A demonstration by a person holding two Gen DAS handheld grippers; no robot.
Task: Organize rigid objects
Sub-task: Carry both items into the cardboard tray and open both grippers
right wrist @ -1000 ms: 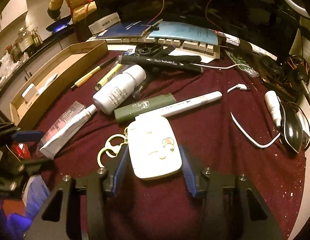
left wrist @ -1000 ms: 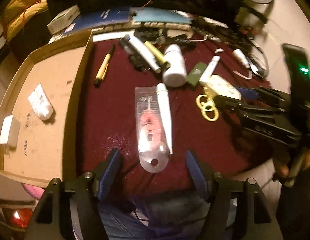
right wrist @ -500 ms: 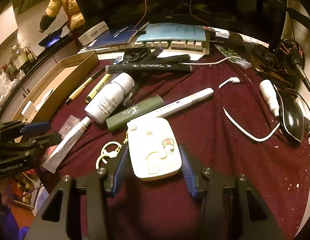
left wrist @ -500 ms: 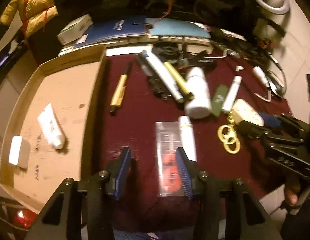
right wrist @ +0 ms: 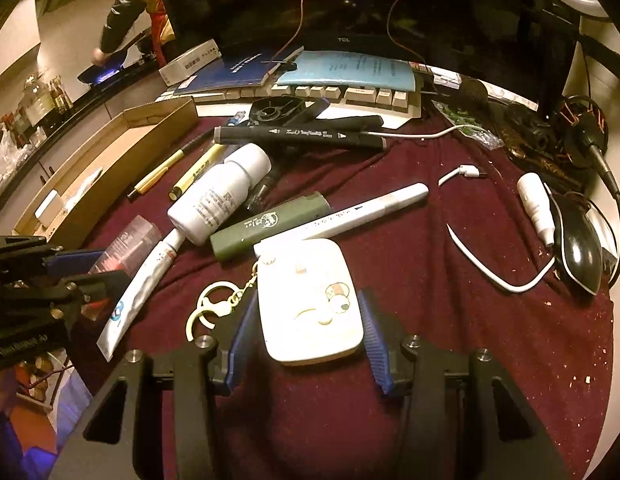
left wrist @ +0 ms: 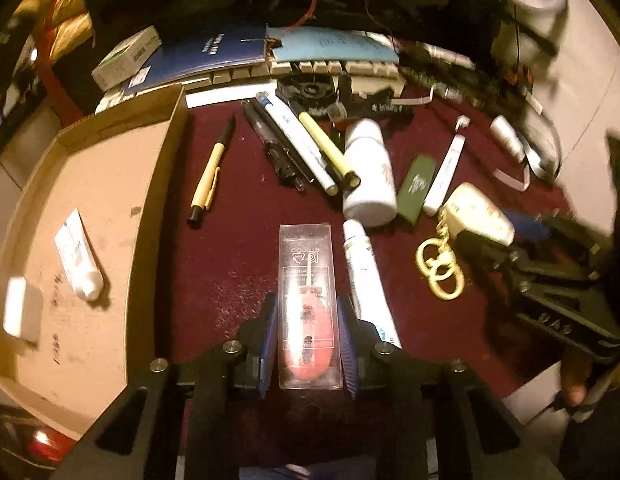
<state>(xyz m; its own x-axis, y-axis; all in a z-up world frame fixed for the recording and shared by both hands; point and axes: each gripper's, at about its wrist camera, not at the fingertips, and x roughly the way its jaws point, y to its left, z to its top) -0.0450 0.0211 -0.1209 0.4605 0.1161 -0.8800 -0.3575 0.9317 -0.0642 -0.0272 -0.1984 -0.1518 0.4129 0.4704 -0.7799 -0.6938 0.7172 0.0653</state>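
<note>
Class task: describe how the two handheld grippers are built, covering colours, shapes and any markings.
Both the left gripper and the right gripper have angular matte-black frames with silver bolt heads. Their fingers carry ribbed blue pads. Pale lettering, too blurred to read, marks each black body.

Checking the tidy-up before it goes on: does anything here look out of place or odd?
Mostly clutter. The white squeeze tube lies right against the clear plastic case, where the left gripper is closing.
</note>
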